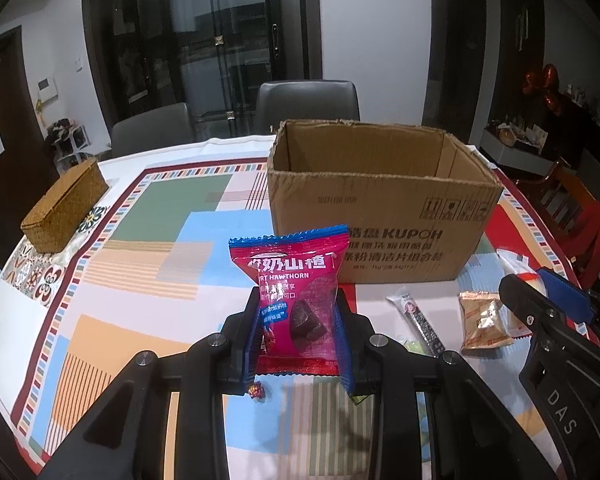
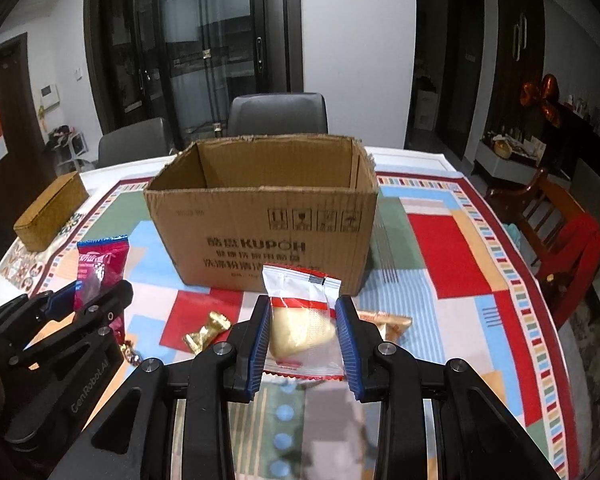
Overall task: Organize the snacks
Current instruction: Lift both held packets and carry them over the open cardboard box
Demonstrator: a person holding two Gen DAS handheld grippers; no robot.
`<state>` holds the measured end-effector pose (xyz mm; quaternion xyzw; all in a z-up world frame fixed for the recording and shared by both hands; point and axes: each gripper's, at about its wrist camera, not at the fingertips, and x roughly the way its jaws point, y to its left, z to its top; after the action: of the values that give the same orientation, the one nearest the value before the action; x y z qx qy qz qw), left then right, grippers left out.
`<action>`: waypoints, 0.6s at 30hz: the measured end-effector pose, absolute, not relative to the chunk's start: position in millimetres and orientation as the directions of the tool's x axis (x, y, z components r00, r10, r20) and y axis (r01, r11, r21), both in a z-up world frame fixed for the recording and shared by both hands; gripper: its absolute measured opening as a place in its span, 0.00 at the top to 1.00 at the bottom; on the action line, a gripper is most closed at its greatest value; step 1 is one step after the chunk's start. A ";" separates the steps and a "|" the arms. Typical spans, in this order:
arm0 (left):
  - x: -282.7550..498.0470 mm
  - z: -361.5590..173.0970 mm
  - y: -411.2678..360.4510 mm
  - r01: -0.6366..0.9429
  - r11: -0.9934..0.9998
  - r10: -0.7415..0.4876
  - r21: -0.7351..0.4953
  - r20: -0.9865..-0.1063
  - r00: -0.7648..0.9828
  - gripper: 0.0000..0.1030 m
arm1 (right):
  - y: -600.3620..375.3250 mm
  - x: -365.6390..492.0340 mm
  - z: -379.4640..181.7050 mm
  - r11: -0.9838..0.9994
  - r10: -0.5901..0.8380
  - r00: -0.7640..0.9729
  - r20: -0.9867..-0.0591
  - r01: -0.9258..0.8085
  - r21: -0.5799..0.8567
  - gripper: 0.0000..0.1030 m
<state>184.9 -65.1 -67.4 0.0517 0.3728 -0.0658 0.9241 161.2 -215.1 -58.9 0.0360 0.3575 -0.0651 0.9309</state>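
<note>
My left gripper is shut on a magenta hawthorn snack packet and holds it upright above the table, in front of the open cardboard box. My right gripper is shut on a clear red-and-white packet with a pale pastry inside, also in front of the box. Each gripper shows in the other's view: the right gripper at the right, the left gripper at the left with its hawthorn packet.
Loose snacks lie on the patterned tablecloth: a gold-orange packet, a thin stick packet, a small red candy, a gold candy, an orange packet. A woven box sits far left. Chairs stand behind the table.
</note>
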 end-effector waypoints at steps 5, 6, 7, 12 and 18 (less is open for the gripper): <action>186.7 -58.0 -69.6 0.169 0.985 -0.092 0.047 -0.682 0.725 0.69 | -217.8 164.4 -48.5 0.989 -0.102 0.752 -0.651 0.149 0.018 0.67; 187.4 -55.5 -70.8 0.171 0.984 -0.093 0.048 -0.678 0.729 0.69 | -218.5 165.0 -46.6 0.989 -0.103 0.755 -0.648 0.150 0.018 0.67; 188.1 -52.9 -71.7 0.172 0.984 -0.094 0.050 -0.674 0.733 0.69 | -219.2 165.8 -44.2 0.989 -0.104 0.758 -0.644 0.150 0.017 0.67; 190.8 -41.2 -75.4 0.175 0.983 -0.097 0.056 -0.653 0.751 0.69 | -223.3 168.6 -33.1 0.988 -0.110 0.776 -0.621 0.151 0.014 0.67; 199.1 -28.9 -77.1 0.190 0.981 -0.121 0.038 -0.645 0.755 0.69 | -230.2 174.2 -16.8 0.988 -0.119 0.801 -0.587 0.155 0.012 0.67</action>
<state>199.1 -77.1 -28.9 0.0504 0.3401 -0.0833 0.9353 174.2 -230.2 -16.8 0.0298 0.3073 -0.0722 0.9484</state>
